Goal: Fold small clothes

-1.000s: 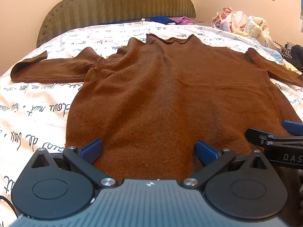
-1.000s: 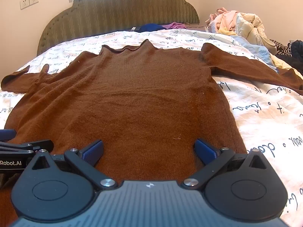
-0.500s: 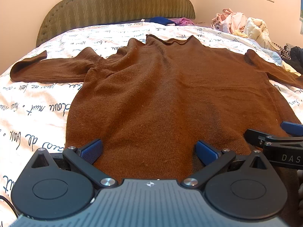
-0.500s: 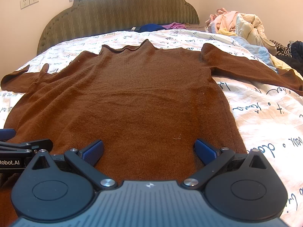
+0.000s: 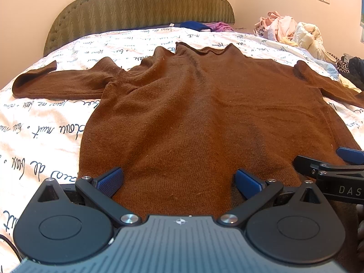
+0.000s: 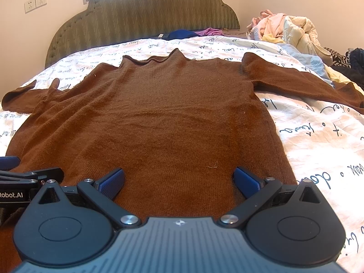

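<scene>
A brown knit sweater [image 5: 200, 109] lies flat on the bed, collar at the far end, both sleeves spread out sideways; it also shows in the right wrist view [image 6: 163, 118]. My left gripper [image 5: 179, 179] is open and empty, low over the sweater's near hem on the left half. My right gripper [image 6: 179, 178] is open and empty over the hem on the right half. Each gripper shows at the edge of the other's view: the right one [image 5: 336, 173] and the left one [image 6: 20, 177].
The bed has a white sheet with black script [image 5: 45, 127] and a green padded headboard [image 5: 141, 4]. A pile of pale clothes [image 6: 286, 29] and dark garments [image 6: 350, 66] lie at the far right. Blue and purple items [image 5: 204, 25] lie by the headboard.
Both grippers have eased very slightly, the left view shifting a little; the sweater has not moved and both grippers stay open.
</scene>
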Action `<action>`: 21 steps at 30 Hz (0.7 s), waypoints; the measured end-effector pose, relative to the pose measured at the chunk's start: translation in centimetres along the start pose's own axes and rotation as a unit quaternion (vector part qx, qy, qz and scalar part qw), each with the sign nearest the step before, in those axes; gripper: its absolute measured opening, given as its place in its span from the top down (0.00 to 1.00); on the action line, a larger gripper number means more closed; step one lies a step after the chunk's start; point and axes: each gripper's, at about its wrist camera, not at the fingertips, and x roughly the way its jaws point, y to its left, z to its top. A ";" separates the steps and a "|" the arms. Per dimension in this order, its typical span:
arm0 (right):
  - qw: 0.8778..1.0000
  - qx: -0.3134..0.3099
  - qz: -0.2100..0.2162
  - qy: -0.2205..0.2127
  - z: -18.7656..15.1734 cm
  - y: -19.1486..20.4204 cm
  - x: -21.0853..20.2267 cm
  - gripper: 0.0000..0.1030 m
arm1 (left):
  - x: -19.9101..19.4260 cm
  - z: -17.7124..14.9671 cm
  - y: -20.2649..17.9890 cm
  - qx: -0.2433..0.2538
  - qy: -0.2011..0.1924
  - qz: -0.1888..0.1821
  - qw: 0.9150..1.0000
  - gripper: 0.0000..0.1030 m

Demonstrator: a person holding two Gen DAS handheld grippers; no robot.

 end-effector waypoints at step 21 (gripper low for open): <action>1.000 0.001 0.001 -0.001 0.0 0.0 0.0 0.00 | 0.0 0.0 0.0 0.000 -0.001 0.000 1.000 0.00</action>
